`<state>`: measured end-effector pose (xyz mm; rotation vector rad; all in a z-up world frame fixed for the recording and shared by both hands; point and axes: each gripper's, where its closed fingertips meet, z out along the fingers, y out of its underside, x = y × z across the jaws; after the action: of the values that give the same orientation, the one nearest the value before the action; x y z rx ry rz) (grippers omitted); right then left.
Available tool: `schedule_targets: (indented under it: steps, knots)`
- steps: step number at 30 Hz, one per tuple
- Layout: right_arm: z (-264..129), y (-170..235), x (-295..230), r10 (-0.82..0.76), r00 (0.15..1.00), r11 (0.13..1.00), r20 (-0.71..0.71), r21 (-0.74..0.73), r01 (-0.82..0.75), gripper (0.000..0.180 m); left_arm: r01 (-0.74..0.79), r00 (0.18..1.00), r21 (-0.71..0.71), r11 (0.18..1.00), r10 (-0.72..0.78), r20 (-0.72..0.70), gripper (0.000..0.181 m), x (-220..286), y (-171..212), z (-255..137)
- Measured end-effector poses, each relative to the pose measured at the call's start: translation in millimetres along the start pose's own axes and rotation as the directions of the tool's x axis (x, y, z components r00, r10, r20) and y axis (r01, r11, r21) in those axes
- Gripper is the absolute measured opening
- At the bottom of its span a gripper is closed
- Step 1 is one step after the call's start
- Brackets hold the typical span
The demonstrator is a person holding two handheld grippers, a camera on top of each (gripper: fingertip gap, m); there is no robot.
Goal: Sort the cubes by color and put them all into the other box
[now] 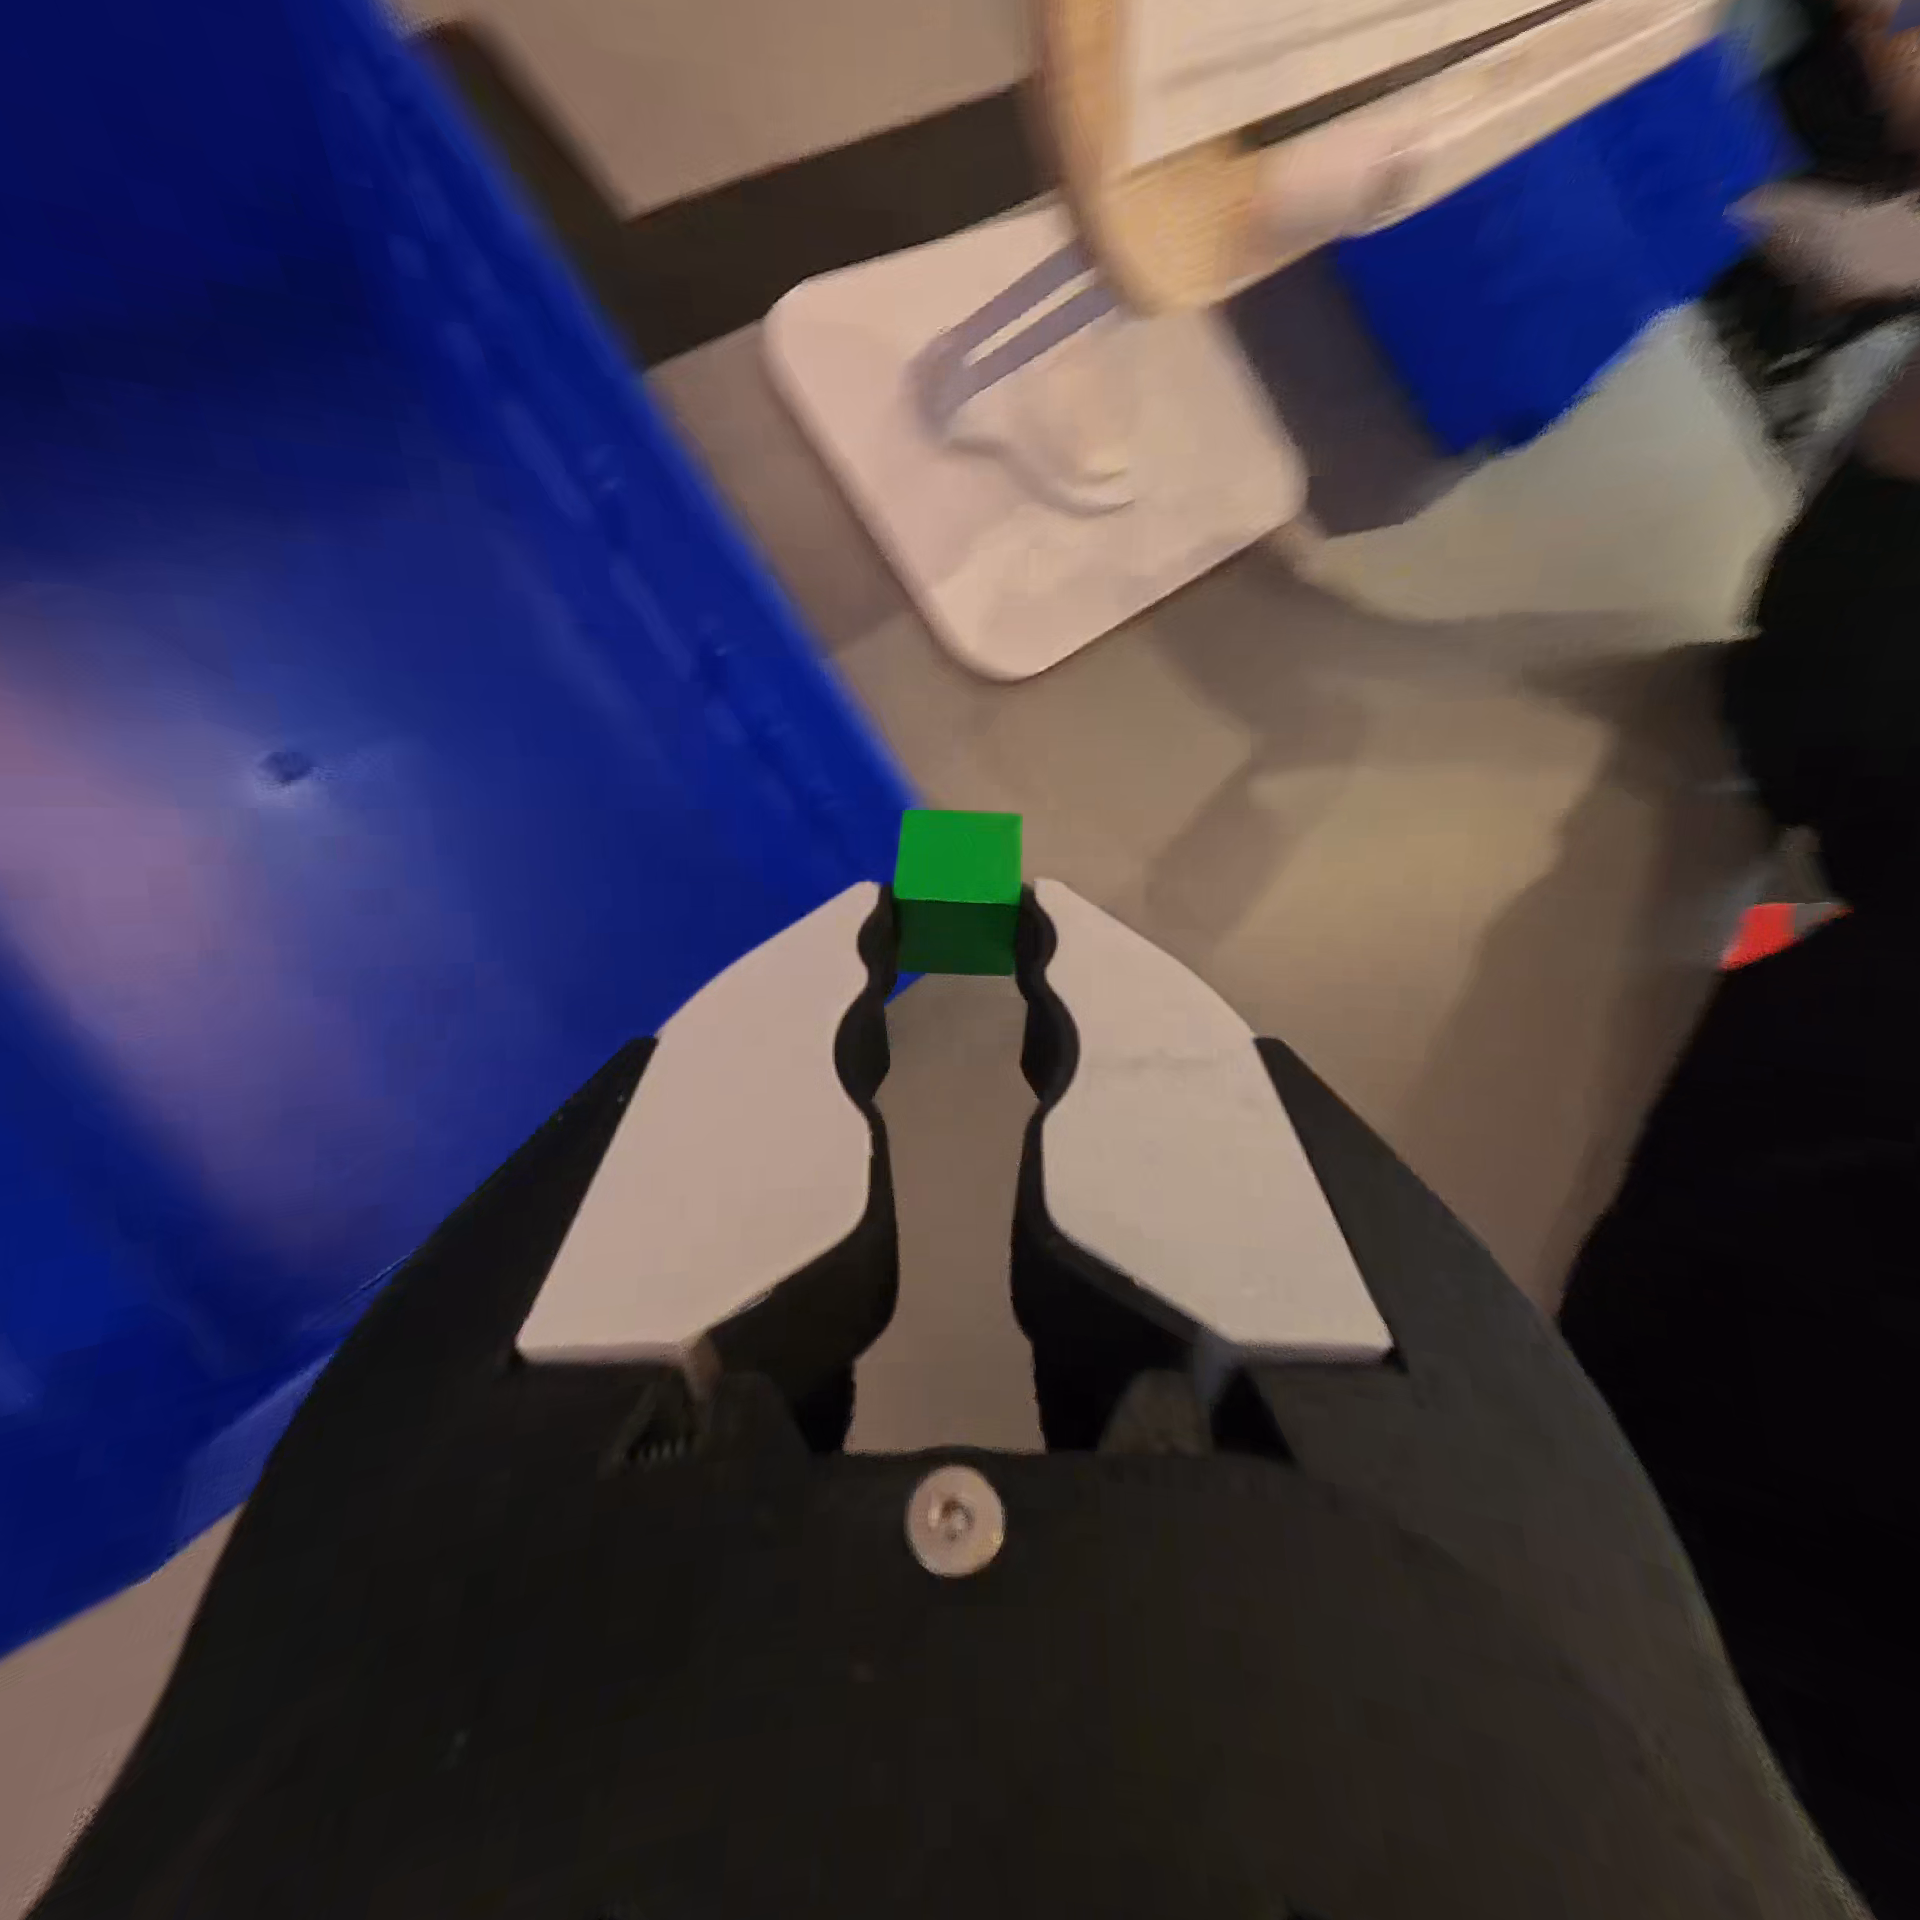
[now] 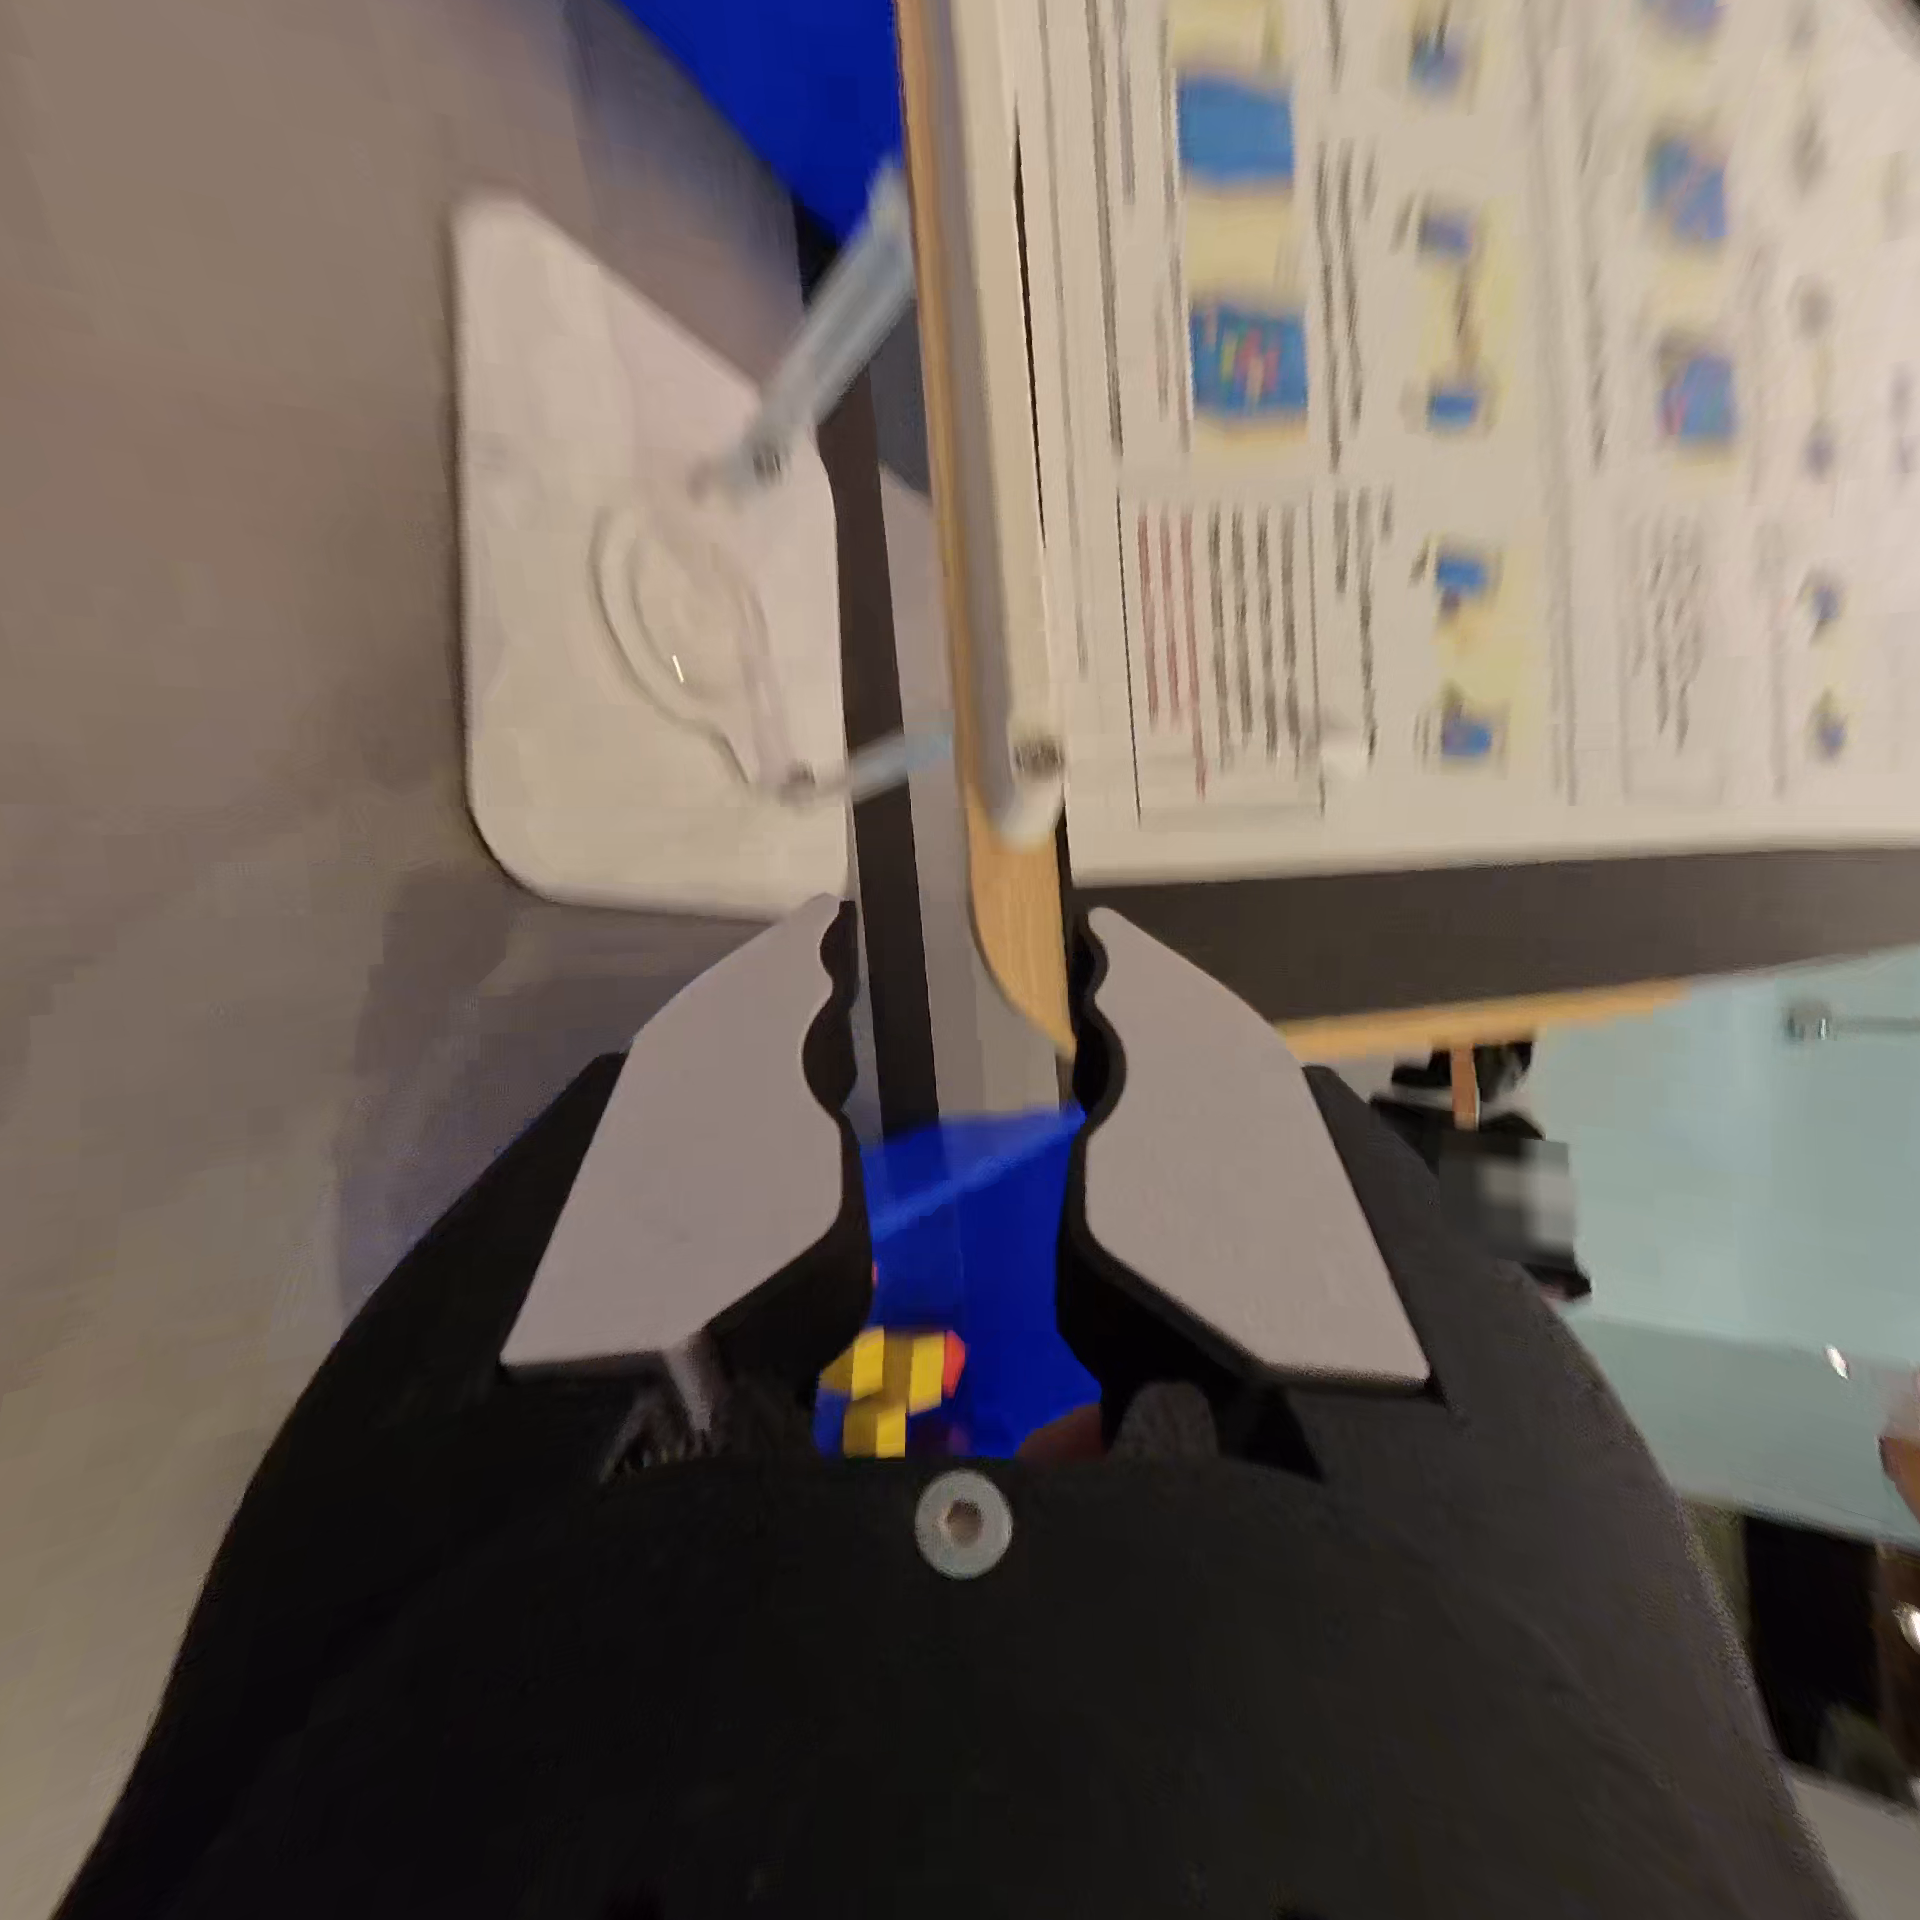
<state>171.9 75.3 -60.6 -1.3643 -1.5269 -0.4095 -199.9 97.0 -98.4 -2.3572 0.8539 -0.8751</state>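
My left gripper [image 1: 956,914] is shut on a small green cube [image 1: 958,891], held at the fingertips in the air above the grey table. A large blue box [image 1: 312,623] fills the left of the left wrist view, its wall just left of the cube. A second blue box [image 1: 1538,301] shows blurred at the upper right. My right gripper [image 2: 966,956] is open and empty. Between its fingers, low down, I see a blue box [image 2: 977,1226] with yellow, red and blue cubes [image 2: 883,1382] inside.
A white stand base [image 1: 1039,478] with metal rods holds a wood-edged board with printed sheets [image 2: 1455,416]; it also shows in the right wrist view [image 2: 623,571]. A dark shape [image 1: 1787,1143] fills the right of the left wrist view. Both views are motion-blurred. One gripper's finger ends stand about 40 cm off the other's.
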Motion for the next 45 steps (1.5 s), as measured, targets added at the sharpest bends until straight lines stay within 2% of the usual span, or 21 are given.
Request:
schedule_targets:
  steps: [4,10,13,18,20,25,35,43,45]
  knots:
    - [-2.9,-85.0,-22.7,-0.047,0.999,0.974,0.001,0.221,0.046,0.043,-0.091,0.977,0.164,0.982,0.12,-0.175,0.021,59.3,-3.7,0.9]
    - [8.2,-192.8,-59.8,-0.136,0.991,0.871,0.005,0.476,0.117,0.049,-0.106,0.912,0.271,0.957,0.203,-0.358,0.021,115.9,14.8,13.2]
    - [16.9,-234.1,-77.0,-0.185,0.983,0.811,0.018,0.568,0.142,0.052,-0.161,0.85,0.335,0.928,0.303,-0.431,0.021,136.8,23.9,15.4]
    - [24.9,-279.1,-91.8,-0.196,0.98,0.72,0.046,0.685,0.112,0.054,-0.164,0.774,0.398,0.903,0.368,-0.515,0.021,152.5,29.8,9.0]
    - [28.2,-289.0,-94.2,-0.198,0.98,0.694,0.032,0.711,0.117,0.055,-0.184,0.72,0.435,0.882,0.422,-0.551,0.021,161.7,34.3,5.1]
    - [33.0,-299.8,-106.0,-0.252,0.967,0.654,0.027,0.741,0.15,0.049,-0.2,0.673,0.436,0.877,0.447,-0.589,0.021,172.3,39.5,4.3]
    - [27.0,-300.1,-114.0,-0.308,0.951,0.622,0.01,0.758,0.194,0.022,-0.212,0.63,0.398,0.893,0.436,-0.642,0.021,182.5,47.9,15.6]
    - [24.4,-298.9,-112.1,-0.313,0.95,0.638,0.007,0.742,0.205,0.022,-0.164,0.598,0.412,0.896,0.422,-0.681,0.021,186.6,45.7,14.0]
    - [22.5,-297.4,-107.1,-0.296,0.955,0.646,0.005,0.737,0.196,0.022,-0.159,0.608,0.421,0.893,0.425,-0.671,0.03,184.4,44.6,11.2]
